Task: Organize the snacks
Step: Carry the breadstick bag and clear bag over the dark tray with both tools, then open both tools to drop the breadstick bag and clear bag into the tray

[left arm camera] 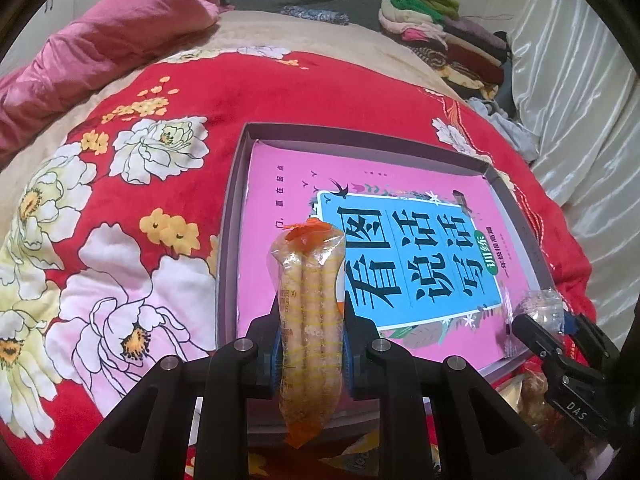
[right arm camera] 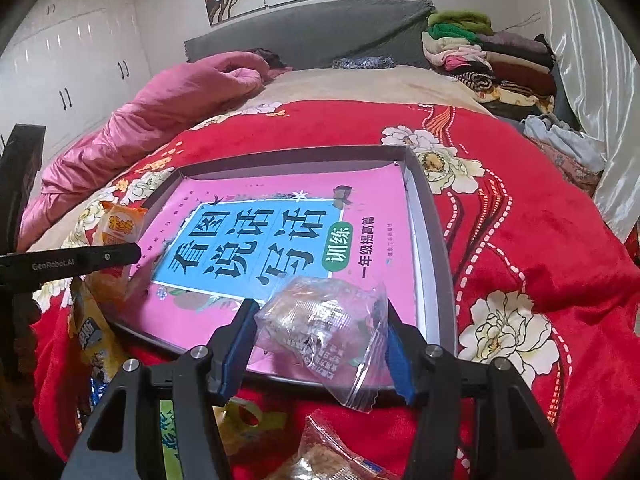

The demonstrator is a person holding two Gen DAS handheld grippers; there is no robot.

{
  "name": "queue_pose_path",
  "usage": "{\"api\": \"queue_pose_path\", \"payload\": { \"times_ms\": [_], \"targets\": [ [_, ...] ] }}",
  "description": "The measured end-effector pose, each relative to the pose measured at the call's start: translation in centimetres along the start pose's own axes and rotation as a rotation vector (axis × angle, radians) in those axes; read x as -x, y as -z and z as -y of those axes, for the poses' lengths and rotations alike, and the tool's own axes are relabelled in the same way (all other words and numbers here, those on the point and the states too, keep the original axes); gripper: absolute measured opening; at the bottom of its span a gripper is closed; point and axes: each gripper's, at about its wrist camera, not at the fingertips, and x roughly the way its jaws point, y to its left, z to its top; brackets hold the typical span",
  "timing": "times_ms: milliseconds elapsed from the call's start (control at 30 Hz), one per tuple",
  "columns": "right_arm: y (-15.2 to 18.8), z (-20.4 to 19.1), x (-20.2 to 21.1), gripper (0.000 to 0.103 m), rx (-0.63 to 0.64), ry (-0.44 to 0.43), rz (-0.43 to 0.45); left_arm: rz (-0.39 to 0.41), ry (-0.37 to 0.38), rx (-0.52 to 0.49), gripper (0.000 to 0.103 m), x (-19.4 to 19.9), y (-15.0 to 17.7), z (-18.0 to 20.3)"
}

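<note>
Loose snack packets (right arm camera: 320, 456) cut off by bottom edge, pink book's (left arm camera: 280, 200) lower cover hidden behind snacks

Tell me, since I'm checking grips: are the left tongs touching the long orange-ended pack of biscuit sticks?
Touching. The left wrist view shows the left tongs pressing both sides of the long orange-ended pack of biscuit sticks.

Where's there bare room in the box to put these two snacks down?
The pink book lining the box is bare from its blue title panel to the far wall. It is crowded outside the near rim, where loose snack packets lie on the red blanket.
</note>
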Motion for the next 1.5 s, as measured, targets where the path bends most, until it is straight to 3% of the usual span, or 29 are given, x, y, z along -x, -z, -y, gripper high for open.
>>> {"api": "queue_pose_path", "payload": {
  "times_ms": [867,1500],
  "targets": [
    [-0.2,0.7,0.5,0.063,-0.03,0.009,0.011,0.005,-0.001,0.026,0.023,0.2,0.0,-0.7],
    [-0.6,1.2,1.2,0.072,-0.051,0.021,0.039,0.023,0.004,0.055,0.039,1.1,-0.3,-1.6]
  ]
}}
